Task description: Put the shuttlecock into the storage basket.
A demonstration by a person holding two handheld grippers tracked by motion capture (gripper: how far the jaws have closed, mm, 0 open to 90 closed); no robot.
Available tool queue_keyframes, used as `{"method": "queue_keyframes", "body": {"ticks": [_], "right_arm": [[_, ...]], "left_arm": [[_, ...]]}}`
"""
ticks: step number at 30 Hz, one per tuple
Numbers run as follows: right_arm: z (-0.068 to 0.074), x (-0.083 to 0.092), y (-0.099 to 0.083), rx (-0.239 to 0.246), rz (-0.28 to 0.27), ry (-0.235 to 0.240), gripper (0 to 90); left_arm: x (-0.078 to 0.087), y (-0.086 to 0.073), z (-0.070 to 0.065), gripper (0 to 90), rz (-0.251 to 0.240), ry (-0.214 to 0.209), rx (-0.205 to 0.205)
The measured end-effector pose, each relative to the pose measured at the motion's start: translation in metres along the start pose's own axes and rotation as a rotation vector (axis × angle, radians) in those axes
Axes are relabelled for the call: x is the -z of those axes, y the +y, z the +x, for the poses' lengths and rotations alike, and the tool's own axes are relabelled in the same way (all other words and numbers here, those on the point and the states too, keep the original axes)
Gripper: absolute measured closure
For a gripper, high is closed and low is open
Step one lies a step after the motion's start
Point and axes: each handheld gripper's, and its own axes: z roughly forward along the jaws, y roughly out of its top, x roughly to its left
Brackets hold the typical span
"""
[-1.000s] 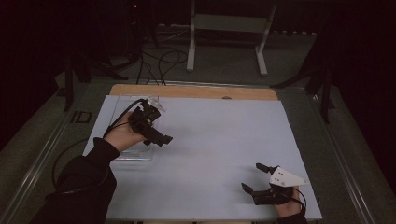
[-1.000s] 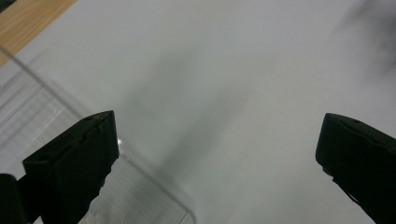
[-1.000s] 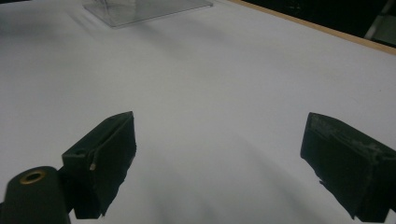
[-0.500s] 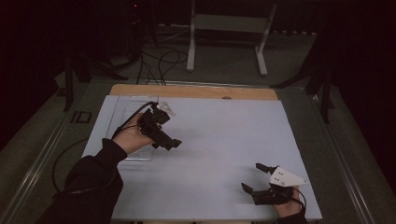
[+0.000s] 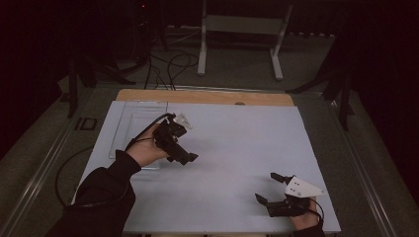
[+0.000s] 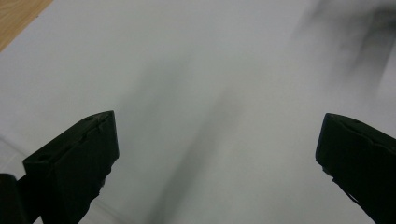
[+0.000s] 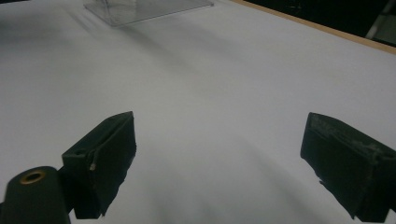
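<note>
Clear plastic was all there was to work with: a shallow see-through tray lay on the left part of the white sheet, toward the far edge, and it looked empty as far as the dim light let one tell. In the right gripper view the same tray showed at the top, well apart from that gripper's jaws.

Just beside the tray's right side, the left gripper was held up off the sheet in the person's left hand, pointing toward the middle of the table. Its jaws stood wide apart with nothing between them; the left gripper view showed bare white sheet in the gap, blurred.

At the near right corner, the right gripper rested low by the sheet's edge, well apart from the tray. Its jaws were spread too, with nothing in them.

Beyond the sheet ran a strip of wooden tabletop, and a white stand stood on the floor behind.

Judged from this, no grip had been made on the tray, and it sat flat on the sheet. Whatever was to be done with it seemed wholly left to do, or else already finished with both hands drawn off; the pictures could not settle which.
</note>
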Motion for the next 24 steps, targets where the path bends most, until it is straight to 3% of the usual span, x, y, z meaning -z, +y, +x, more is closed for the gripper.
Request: {"method": "queue_keyframes", "body": {"ticks": [9, 24], "right_arm": [[0.000, 0.000, 0.000, 0.001, 0.001, 0.000, 10.5], [0.000, 0.000, 0.000, 0.002, 0.000, -0.001, 10.5]], "left_arm": [[-0.010, -0.005, -0.009, 0.1, -0.005, -0.027, -0.022], [-0.028, -0.027, -0.025, 0.1, -0.025, -0.064, -0.061]]}}
